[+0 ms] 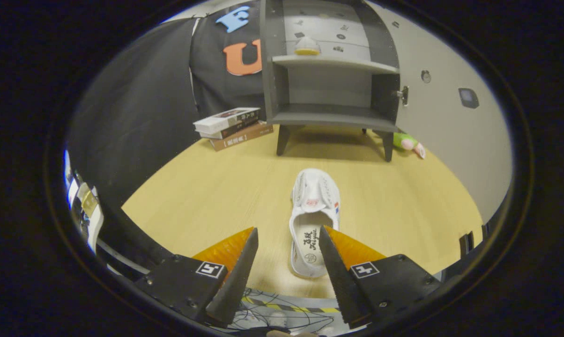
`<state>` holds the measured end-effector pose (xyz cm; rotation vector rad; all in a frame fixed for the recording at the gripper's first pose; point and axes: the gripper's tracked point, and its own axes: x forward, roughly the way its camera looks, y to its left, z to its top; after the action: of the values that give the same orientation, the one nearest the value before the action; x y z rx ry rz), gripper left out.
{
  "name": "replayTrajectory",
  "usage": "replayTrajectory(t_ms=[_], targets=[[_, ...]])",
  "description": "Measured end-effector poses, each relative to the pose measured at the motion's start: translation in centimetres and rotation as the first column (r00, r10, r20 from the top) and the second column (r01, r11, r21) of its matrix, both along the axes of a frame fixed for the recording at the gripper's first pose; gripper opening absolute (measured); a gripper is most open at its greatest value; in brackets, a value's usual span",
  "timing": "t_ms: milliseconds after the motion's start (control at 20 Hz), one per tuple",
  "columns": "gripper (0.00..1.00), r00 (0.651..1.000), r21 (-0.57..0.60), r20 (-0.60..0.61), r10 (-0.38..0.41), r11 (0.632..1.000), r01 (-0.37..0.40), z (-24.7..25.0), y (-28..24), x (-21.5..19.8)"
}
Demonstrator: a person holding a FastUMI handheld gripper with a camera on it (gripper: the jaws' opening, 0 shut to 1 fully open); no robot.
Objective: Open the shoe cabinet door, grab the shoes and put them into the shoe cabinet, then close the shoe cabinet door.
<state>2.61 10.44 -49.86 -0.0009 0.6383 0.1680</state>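
A staged recording booth: black cloth wall (137,107), small shoe cabinet (331,70) on a wooden worktop (207,196), loose cables (282,318) below its near edge.

White shoe (313,220) on table; cabinet (331,75) open.

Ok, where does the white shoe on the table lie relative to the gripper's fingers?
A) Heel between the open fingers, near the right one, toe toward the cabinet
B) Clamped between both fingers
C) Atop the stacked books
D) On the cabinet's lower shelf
A: the white shoe lies on the table, its heel between the open gripper's fingers, toe toward the open cabinet.
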Motion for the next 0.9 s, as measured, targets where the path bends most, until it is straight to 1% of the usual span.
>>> replayTrajectory(t_ms=[150, 350, 700, 850, 900], targets=[[0.83, 0.998, 0.027, -0.058, -0.024, 0.999, 0.026, -1.6, 0.4, 1.7], [0.83, 0.996, 0.056, -0.084, -0.042, 0.997, 0.047, -2.9, 1.0, 4.0], [0.83, 0.998, 0.057, 0.021, -0.064, 0.996, 0.063, -2.9, 1.3, 8.4], [0.83, 0.996, 0.091, 0.030, -0.079, 0.993, 0.076, -2.9, 1.0, 9.9], [0.83, 0.997, 0.102, 0.037, -0.066, 0.993, 0.062, -2.9, 1.2, 10.4]])
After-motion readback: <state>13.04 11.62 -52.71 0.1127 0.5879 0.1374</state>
